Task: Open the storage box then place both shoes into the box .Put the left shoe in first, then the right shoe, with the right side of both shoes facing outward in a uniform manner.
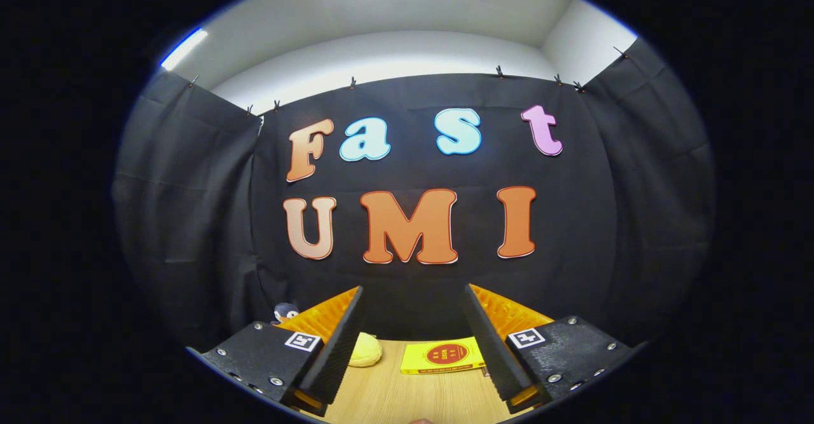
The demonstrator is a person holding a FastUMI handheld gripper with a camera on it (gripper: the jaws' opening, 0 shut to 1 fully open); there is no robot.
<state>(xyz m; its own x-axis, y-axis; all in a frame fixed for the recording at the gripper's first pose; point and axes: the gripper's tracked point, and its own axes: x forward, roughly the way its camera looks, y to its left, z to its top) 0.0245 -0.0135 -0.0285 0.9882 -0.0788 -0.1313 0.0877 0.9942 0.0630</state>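
The gripper [413,338] has its two fingers [337,348] spread wide apart, and they hold nothing. Between them, a bit ahead, a flat yellow box [443,355] lies on the wooden table [407,392]. A soft yellow thing [365,350] sits next to the left finger. A small toy penguin [285,313] peeks out beyond that finger.

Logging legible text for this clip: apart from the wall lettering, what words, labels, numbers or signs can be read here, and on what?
None can be read.
Yellow flat box on the wooden table, beyond the open gripper: red round emblem with marks too small and blurred to read.
Gripper fingers: a square black-and-white marker tag on each, a pattern, not text.
Pale yellow object: no print visible.
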